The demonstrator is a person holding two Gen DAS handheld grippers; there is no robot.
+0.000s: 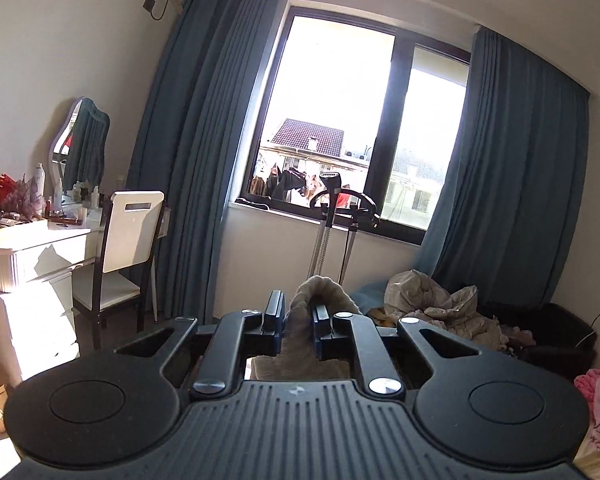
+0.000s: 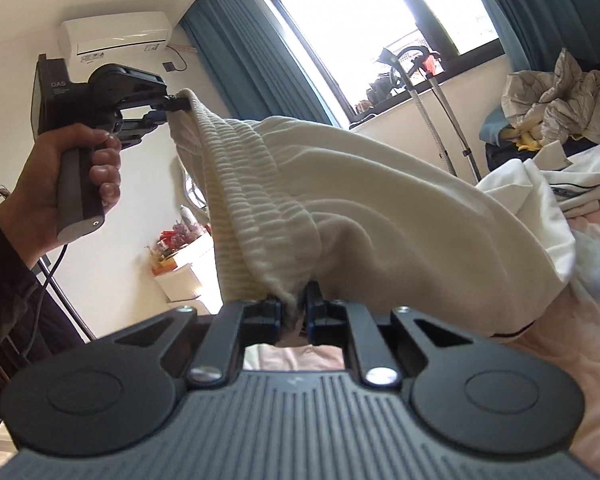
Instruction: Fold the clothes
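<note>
Both tools clamped on the same cream garment (image 2: 340, 200), lifted clear of the bed (image 2: 560, 344). Left tool (image 1: 296, 312): jaws pressed in on a bunched fold of the fabric, which pokes up between the fingers (image 1: 274, 310) and drapes back toward the camera. Right tool (image 2: 296, 306): jaws nearly together, pinching the ribbed elastic waistband edge. In the right wrist view the left tool (image 2: 172, 110) sits upper left, held by a hand (image 2: 60, 184) in a dark sleeve, gripping the other end of the waistband; the band spans between the two tools, with a bit of sag. Rest of the garment hangs right and down onto the pink bedding; a dark trim line shows at its lower hem, probably shorts or trousers, hard to say with the fisheye. Background: window (image 1: 340, 120) with blue curtains (image 1: 204, 140), white chair (image 1: 128, 240) at a cluttered dressing surface (image 1: 40, 240) with mirror (image 1: 82, 144), garment steamer stand (image 1: 332, 216) under the window, crumpled grey duvet (image 1: 440, 304), folded white clothes (image 2: 580, 192) on the bed, wall AC unit (image 2: 116, 36).
</note>
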